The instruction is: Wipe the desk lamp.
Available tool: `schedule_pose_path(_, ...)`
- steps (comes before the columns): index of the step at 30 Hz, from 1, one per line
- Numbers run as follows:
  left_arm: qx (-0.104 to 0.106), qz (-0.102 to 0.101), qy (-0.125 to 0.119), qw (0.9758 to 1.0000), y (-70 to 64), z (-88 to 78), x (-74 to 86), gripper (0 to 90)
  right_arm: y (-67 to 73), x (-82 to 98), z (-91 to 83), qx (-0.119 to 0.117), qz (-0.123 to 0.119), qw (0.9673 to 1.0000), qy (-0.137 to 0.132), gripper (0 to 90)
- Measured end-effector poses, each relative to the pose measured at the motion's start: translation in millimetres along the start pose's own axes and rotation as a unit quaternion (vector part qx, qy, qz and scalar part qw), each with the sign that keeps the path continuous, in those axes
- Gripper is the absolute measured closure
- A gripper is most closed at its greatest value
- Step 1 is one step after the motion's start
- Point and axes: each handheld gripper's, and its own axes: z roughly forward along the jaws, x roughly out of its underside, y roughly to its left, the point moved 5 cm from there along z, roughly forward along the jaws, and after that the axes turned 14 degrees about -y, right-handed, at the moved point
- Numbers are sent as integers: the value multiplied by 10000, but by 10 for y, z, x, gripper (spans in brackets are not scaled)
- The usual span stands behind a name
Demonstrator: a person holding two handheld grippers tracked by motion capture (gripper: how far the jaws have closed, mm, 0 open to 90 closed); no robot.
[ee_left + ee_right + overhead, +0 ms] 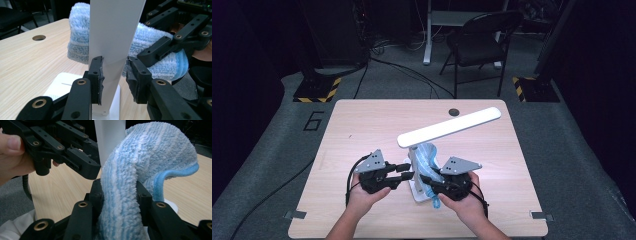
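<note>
While the left gripper (113,75) clamps the flat white upright post of the desk lamp (115,32) between its two black jaws, the right gripper (118,195) is closed on a fluffy blue-and-white striped microfibre cloth (140,162), bunched and pressed against the far side of that post. In the high view the lamp stands on the pale wooden table (362,125) near its front edge, between the two hands, with its long white light bar (449,127) slanting up toward the right; the cloth (428,155) wraps the post just below that bar.

Judgement: the step in hand appears to be wiping the post. To do it well, keep the left grip firm and low (the square white base (61,86) is light and could tip), hold the cloth in full contact with the post's face, and run it in straight passes along the length, stopping short of the bar's joint.
</note>
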Motion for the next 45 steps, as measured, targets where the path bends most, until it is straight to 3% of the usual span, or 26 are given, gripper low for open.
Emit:
schedule_pose_path(12, 11, 5, 16, 10000, -2, 0, 0, 664, 33, -181, -46, -32, -138, 9994, -305, 667)
schedule_pose_path(32, 37, 148, -89, 9998, -14, -30, -122, 664, 73, -542, -139, -72, -292, 9986, -432, 667)
schedule_pose_path(37, 43, 74, -129, 9999, -24, -28, -133, 664, 77, -640, -165, -64, -356, 9980, -524, 667)
schedule_pose_path(45, 33, 125, -134, 9998, -28, -10, -131, 674, 64, -755, -210, -93, -371, 9972, -648, 667)
